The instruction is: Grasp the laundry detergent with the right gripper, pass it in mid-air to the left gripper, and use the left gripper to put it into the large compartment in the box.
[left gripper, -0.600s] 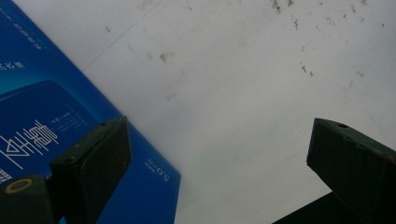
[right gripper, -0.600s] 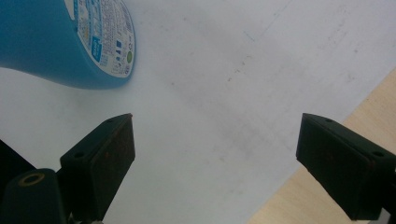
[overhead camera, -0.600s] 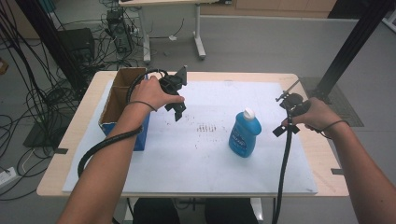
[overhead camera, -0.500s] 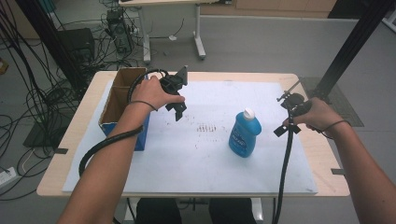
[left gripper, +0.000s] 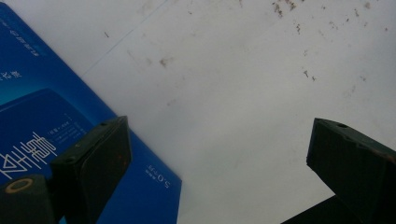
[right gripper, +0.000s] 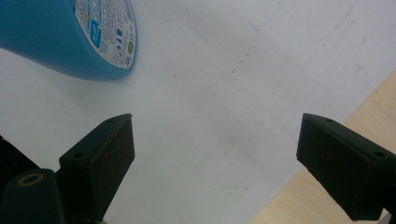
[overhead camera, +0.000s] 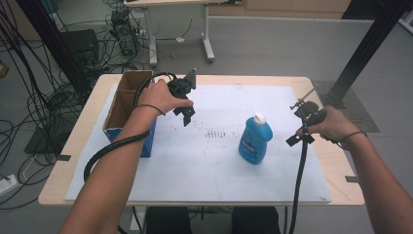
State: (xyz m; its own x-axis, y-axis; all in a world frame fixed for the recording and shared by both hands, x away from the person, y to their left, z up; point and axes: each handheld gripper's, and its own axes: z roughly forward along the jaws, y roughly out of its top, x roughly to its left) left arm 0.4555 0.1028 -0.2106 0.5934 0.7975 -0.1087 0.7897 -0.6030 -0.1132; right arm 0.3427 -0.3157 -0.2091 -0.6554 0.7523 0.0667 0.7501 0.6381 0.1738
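A blue bottle (overhead camera: 254, 139) with a white cap stands upright on the white sheet (overhead camera: 204, 165), right of the middle. My left gripper (overhead camera: 191, 100) hovers over the sheet beside the cardboard box (overhead camera: 127, 105). Its jaws are wide apart in the left gripper view (left gripper: 219, 128), with bare sheet between them and the box's blue side (left gripper: 42, 116) at the left. My right gripper (overhead camera: 297, 127) hangs to the right of the bottle, apart from it. In the right gripper view (right gripper: 215, 119) the jaws stand open and hold nothing, and the bottle (right gripper: 70, 37) lies beyond the left jaw.
The open box with blue outer walls sits at the table's left. Dark specks (overhead camera: 216, 132) mark the sheet's middle. The wooden table edge (right gripper: 369, 107) runs close by the right gripper. Cables (overhead camera: 302, 180) trail from both grippers toward the front edge.
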